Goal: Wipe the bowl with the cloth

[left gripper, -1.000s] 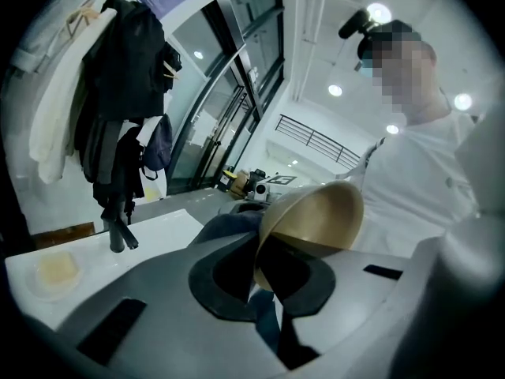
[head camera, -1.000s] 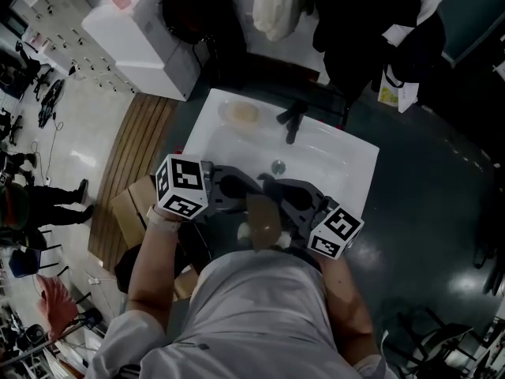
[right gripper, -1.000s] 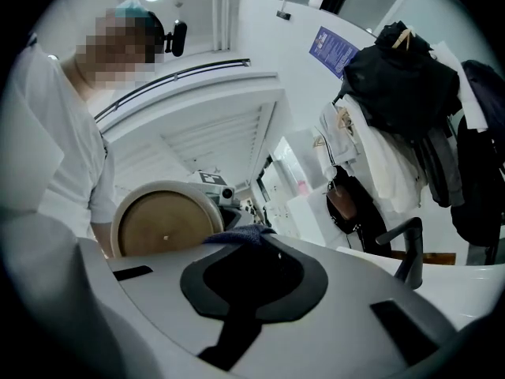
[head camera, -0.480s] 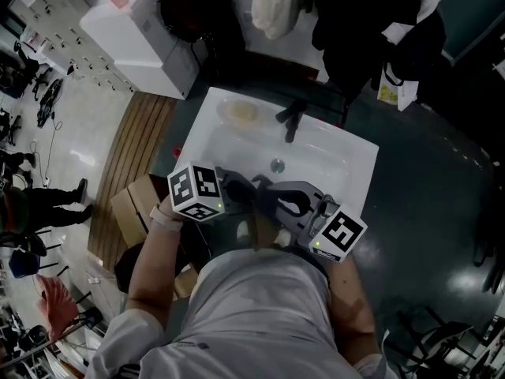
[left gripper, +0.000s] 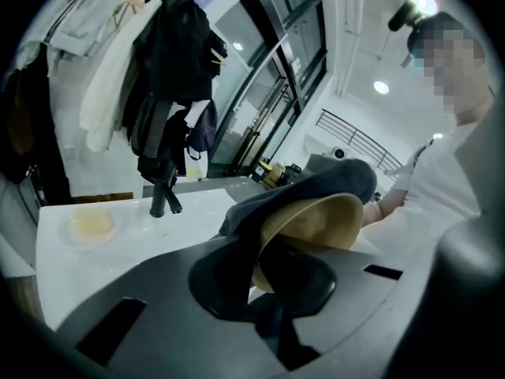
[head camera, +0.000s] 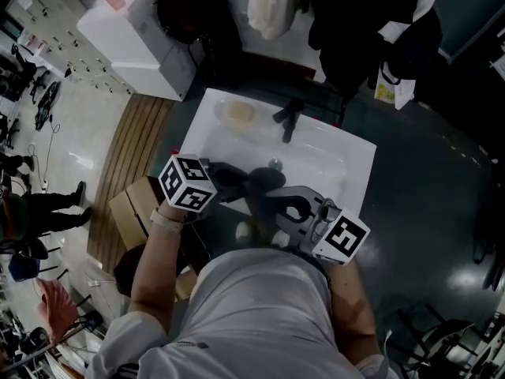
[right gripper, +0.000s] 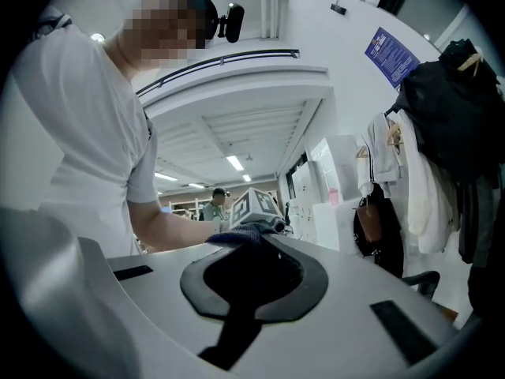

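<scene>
Over the white ceramic sink (head camera: 335, 160), the tan round bowl (left gripper: 319, 223) is tilted with its rim pinched in the left gripper (left gripper: 264, 287), probably to steady it. The right gripper (right gripper: 251, 279) clamps the dark grey cloth (left gripper: 331, 181), draping it over the bowl. One bowl, one cloth, two grippers.

Right claw (right gripper: 260, 253) seemingly clamped on dark cloth (right gripper: 233, 237).

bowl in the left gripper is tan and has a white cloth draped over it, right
Not quite: the cloth draped over the bowl is dark grey, not white, as the left gripper view shows. The bowl is tan and is held in the left gripper.
</scene>
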The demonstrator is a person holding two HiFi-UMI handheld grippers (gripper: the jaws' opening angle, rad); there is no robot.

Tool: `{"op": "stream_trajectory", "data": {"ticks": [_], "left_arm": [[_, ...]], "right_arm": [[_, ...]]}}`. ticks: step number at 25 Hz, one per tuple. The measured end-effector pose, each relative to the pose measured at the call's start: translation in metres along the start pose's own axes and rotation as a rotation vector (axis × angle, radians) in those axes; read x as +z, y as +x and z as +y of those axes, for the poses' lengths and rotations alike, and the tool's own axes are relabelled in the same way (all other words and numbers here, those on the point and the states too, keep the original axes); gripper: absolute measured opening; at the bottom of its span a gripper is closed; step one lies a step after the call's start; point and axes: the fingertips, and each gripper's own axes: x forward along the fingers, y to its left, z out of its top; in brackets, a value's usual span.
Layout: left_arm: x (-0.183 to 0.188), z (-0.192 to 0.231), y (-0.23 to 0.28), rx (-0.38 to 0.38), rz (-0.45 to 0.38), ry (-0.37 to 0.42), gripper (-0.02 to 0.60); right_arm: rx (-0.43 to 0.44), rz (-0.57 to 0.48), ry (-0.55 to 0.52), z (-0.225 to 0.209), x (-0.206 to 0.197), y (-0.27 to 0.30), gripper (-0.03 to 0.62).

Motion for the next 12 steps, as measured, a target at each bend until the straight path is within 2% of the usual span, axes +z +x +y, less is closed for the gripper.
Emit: {"op": "stream_trajectory", "data": {"ticks": [4,12], "left_arm": [[0.006,0.016,-0.008,0.049,-0.084,-0.08,0.018],[0.018,0.031,-0.029,0.079,-0.237,-0.181,0.017]], "right_arm": [[0.002,-0.003,0.003,0.0,-0.003,-0.006,0.034],[-0.029,0.026,0.025,-0.004,-0.024,-0.013,0.034]]}}
